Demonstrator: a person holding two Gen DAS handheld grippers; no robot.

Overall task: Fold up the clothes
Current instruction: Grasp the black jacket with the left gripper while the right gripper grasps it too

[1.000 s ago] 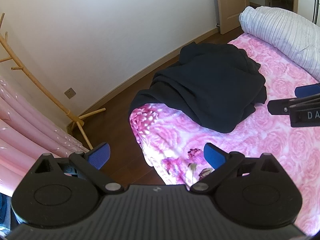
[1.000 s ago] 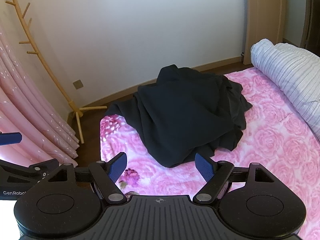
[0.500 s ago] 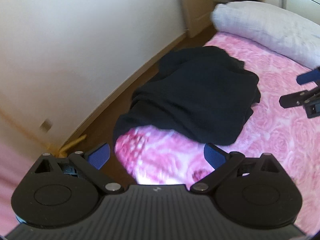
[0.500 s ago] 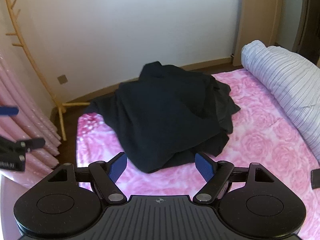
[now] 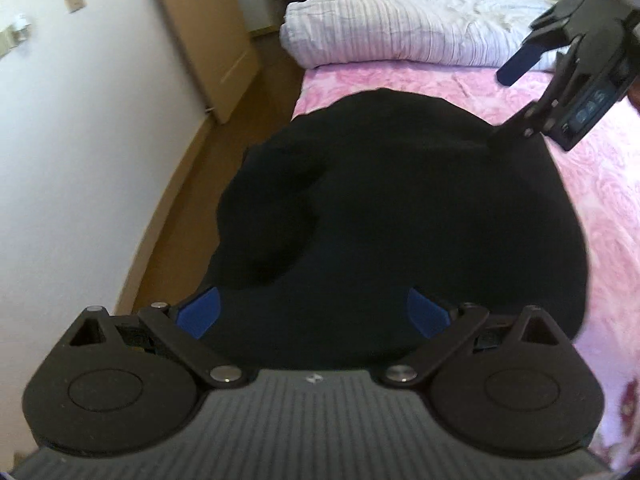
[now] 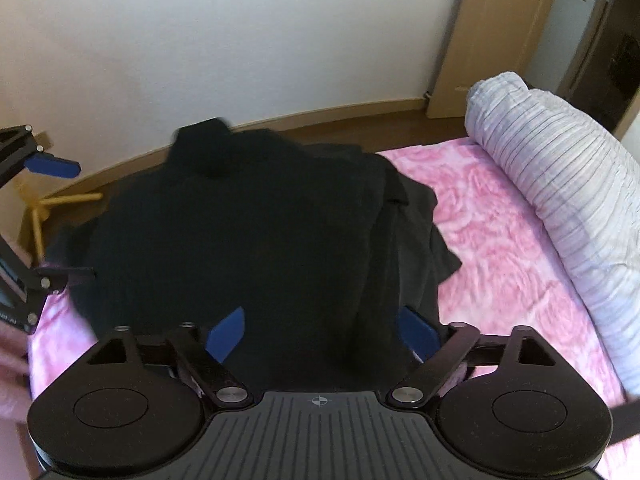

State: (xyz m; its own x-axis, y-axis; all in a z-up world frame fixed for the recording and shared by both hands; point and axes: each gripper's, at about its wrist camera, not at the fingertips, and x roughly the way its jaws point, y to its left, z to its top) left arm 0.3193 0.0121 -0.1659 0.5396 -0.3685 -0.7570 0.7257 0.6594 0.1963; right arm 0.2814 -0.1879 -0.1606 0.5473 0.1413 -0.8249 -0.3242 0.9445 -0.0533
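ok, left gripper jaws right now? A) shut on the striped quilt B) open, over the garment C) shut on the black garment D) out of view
B: the left gripper has its blue pads spread wide over the black garment, with nothing between them.

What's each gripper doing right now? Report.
Left gripper: open, holding nothing, over the black clothes.
Right gripper: open, holding nothing, over the same pile.
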